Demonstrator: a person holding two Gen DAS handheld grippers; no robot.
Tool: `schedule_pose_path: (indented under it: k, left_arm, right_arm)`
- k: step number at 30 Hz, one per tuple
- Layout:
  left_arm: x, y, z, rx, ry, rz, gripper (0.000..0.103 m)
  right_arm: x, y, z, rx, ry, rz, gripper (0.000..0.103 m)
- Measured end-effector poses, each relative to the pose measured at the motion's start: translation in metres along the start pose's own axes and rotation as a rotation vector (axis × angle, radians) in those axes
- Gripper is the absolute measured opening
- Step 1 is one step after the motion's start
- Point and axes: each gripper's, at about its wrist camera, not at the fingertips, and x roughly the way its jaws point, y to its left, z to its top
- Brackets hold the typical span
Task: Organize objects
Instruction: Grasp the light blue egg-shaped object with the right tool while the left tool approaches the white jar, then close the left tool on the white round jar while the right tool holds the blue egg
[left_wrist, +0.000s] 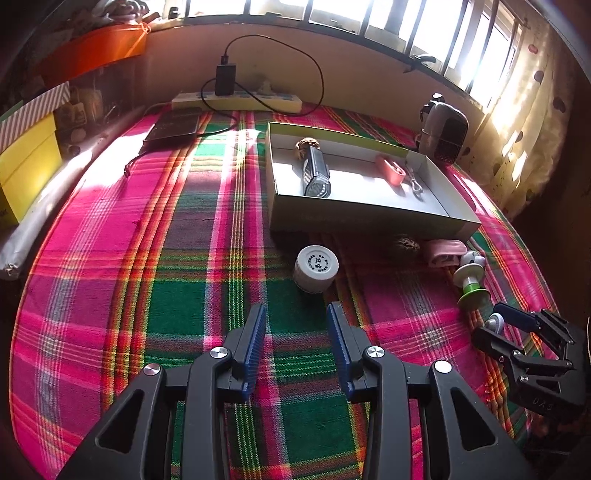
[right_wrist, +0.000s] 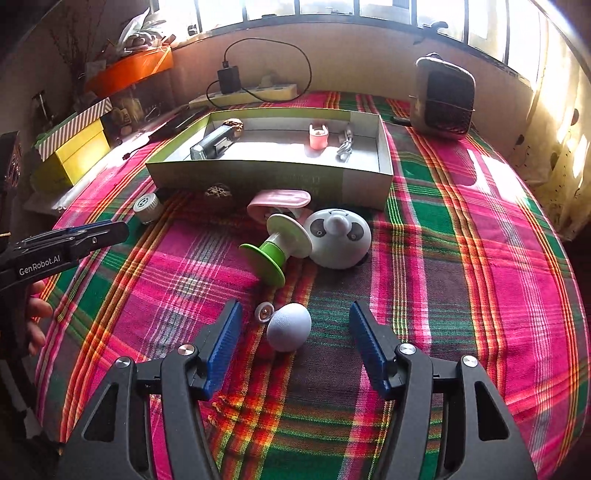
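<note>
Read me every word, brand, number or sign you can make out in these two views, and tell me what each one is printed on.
"GenRobot.AI": white lettering on the side of the left tongs, right wrist view.
"DAS": faint embossed letters on the body of the right tongs, left wrist view; possibly cut off.
Round black print on the white jar lid: too small to read.
Faint lettering on the front wall of the cardboard box: too blurred to read.

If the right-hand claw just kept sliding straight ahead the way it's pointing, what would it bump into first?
Most likely the pale egg-shaped object, which lies on the cloth just ahead, between the open fingers of the right gripper. A small round cap sits beside it. Depth is hard to judge through the fisheye.
</note>
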Motion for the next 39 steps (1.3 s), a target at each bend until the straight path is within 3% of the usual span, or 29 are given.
schedule_pose_path:
  k: [12,17,24,29,39]
  left_arm:
    - [0.009,-0.005,0.007,0.015,0.009,-0.006,0.033]
    - [0.011,-0.006,0.009,0.016,0.009,-0.003,0.033]
    - [0.014,-0.006,0.013,0.013,0.008,-0.006,0.033]
    - [0.018,-0.008,0.016,0.029,0.011,-0.047,0.035]
    - [0.028,-0.019,0.028,0.081,0.01,-0.008,0.037]
  right_arm:
    - [-0.001,-0.003,0.0,-0.02,-0.001,-0.035,0.044]
    - [-0.002,-0.006,0.0,-0.01,-0.005,-0.042,0.027]
    - [-0.002,-0.009,0.001,-0.001,-0.006,-0.038,0.027]
    - [-0.001,-0.016,0.003,0.014,-0.005,-0.048,0.027]
    - [0.002,-0.017,0.006,0.015,-0.003,-0.052,0.027]
